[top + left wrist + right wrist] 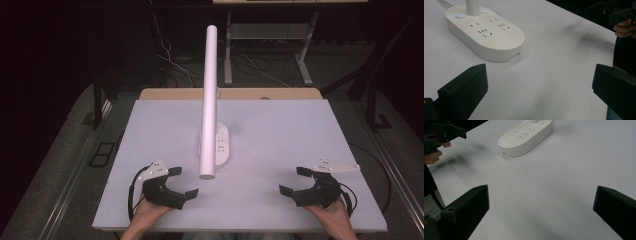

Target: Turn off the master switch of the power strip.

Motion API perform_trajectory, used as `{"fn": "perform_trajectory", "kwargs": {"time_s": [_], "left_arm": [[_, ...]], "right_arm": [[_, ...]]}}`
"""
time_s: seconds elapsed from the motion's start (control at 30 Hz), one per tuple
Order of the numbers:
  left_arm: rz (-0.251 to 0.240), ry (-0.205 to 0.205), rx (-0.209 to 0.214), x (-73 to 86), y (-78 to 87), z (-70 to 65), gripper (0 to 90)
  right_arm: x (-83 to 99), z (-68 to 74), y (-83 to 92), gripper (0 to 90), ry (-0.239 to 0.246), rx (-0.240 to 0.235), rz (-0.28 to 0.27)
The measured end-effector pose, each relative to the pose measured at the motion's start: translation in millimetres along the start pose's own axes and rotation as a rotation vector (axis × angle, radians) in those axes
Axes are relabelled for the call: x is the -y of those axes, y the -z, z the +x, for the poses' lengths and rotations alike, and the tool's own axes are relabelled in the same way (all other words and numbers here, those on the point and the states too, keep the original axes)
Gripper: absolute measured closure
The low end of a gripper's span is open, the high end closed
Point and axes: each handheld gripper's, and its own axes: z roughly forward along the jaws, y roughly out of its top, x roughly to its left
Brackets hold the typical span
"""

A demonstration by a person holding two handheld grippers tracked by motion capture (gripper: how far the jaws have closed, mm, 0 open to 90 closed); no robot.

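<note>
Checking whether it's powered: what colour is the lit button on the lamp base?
Blue, clearest in the left gripper view.

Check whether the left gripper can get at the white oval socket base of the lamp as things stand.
Probably yes: the left gripper is open, and bare white table lies between it and the white oval socket base.

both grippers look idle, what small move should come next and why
Probably ease the left gripper forward toward the lamp base. Both grippers sit open and empty near the table's front edge, and the lamp is the one thing on it, slightly nearer the left than the right gripper.
</note>
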Motion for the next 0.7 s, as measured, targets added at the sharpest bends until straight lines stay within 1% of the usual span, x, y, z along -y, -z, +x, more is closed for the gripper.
{"fn": "perform_trajectory", "kwargs": {"time_s": [0.2,0.27,0.47,0.6,0.7], "left_arm": [[-0.009,0.008,0.005,0.1,1.2,0.4,0.0],[-0.007,0.004,0.007,0.3,1.1,0.0,0.0],[0.0,0.005,0.011,0.3,-0.4,-0.4,0.0],[0.006,-0.001,0.01,0.0,-0.2,-0.1,0.0],[0.006,0.006,0.006,-0.3,0.0,0.3,0.0]], "right_arm": [[0.9,0.4,-0.1,0.0,-0.003,0.001,0.017],[1.3,0.4,-0.1,0.0,0.002,0.004,0.02],[2.3,1.3,0.9,0.0,-0.005,0.0,0.032],[2.4,1.5,1.1,0.0,-0.005,-0.008,0.041],[2.5,1.2,1.1,0.0,-0.009,-0.015,0.047]]}}
